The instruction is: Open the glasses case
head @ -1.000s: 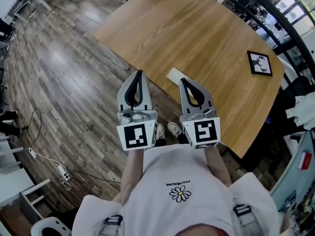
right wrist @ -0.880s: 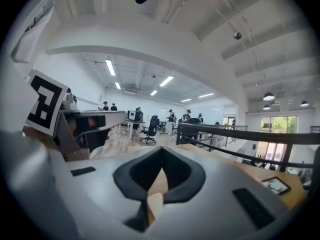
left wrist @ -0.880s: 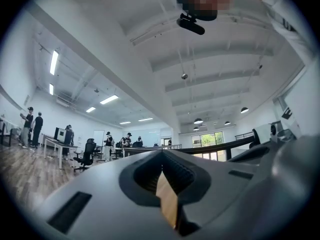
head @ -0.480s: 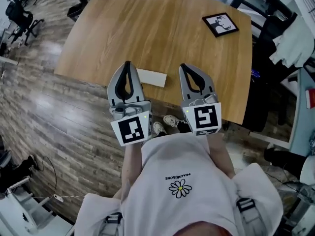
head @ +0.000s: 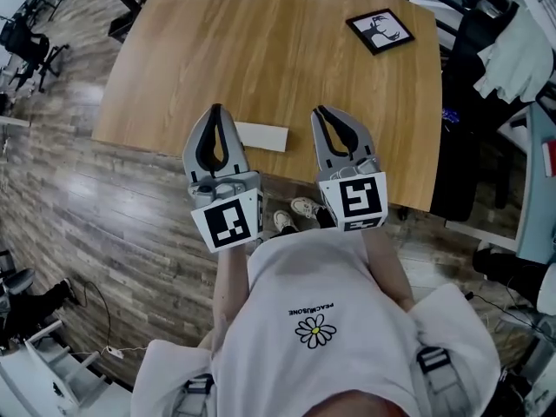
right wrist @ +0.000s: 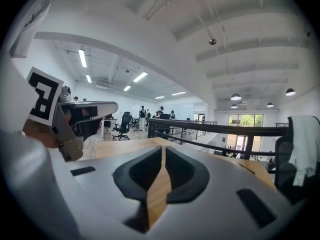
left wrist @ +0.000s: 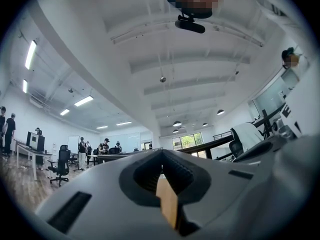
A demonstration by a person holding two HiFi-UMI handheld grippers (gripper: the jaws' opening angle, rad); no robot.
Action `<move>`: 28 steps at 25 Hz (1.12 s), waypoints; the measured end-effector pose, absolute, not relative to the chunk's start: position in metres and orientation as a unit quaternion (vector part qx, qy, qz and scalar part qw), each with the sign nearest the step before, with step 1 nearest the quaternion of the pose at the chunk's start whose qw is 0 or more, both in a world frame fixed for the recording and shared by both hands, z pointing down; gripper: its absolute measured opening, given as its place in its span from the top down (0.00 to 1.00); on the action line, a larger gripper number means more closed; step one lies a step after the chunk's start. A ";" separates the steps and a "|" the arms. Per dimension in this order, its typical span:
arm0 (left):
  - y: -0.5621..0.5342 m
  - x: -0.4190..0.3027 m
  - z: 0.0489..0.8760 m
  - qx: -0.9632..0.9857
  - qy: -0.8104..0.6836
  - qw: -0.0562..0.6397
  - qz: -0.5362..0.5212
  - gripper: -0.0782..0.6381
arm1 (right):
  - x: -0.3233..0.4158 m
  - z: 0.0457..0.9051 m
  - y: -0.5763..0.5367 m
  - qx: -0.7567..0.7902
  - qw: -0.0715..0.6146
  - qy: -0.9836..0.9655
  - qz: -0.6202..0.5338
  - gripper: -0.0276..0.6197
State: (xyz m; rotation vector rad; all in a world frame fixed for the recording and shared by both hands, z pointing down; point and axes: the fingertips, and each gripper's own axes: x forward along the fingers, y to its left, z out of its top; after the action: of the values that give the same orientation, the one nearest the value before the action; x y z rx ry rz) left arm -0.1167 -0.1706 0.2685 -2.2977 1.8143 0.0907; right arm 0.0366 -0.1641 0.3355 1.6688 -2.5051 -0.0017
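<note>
Both pairs of jaws are pressed together with nothing between them: the left gripper and the right gripper each show only a thin seam in their own views.

The glasses case lies flat on the table, near its front edge. It sits in the gap between the two sets of jaws, a little behind their tips. Its left end is just beside the left jaws and its right end is clearly apart from the right jaws. Neither gripper view shows the case, since both look out level over the room.

As I judge it, nothing of the task is done. The case looks shut and untouched, so the reach, the steadying hold and the lifting of the lid all remain.

Its long axis runs side to side across the line the jaws point along, dipping slightly toward the right gripper. Which long edge carries the hinge cannot be made out.
</note>
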 end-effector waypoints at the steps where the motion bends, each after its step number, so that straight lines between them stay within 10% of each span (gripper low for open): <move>1: -0.170 -0.118 0.270 -0.779 0.617 0.104 0.029 0.87 | 0.035 0.339 -0.165 0.551 0.065 -0.832 0.006 0.94; 15: -0.174 -0.122 0.305 -0.785 0.616 0.061 -0.003 0.87 | -0.005 0.467 -0.150 0.450 0.223 -0.861 0.081 0.71; 28: -0.168 -0.131 0.329 -0.775 0.629 0.040 -0.032 0.87 | -0.033 0.586 -0.136 0.354 0.407 -0.839 0.079 0.70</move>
State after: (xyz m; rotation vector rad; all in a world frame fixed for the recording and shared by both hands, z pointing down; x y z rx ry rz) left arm -0.1309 -0.1683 0.3287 -2.3754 1.9278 -0.0971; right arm -0.0326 -0.1357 0.5861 0.8920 -2.1150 0.1993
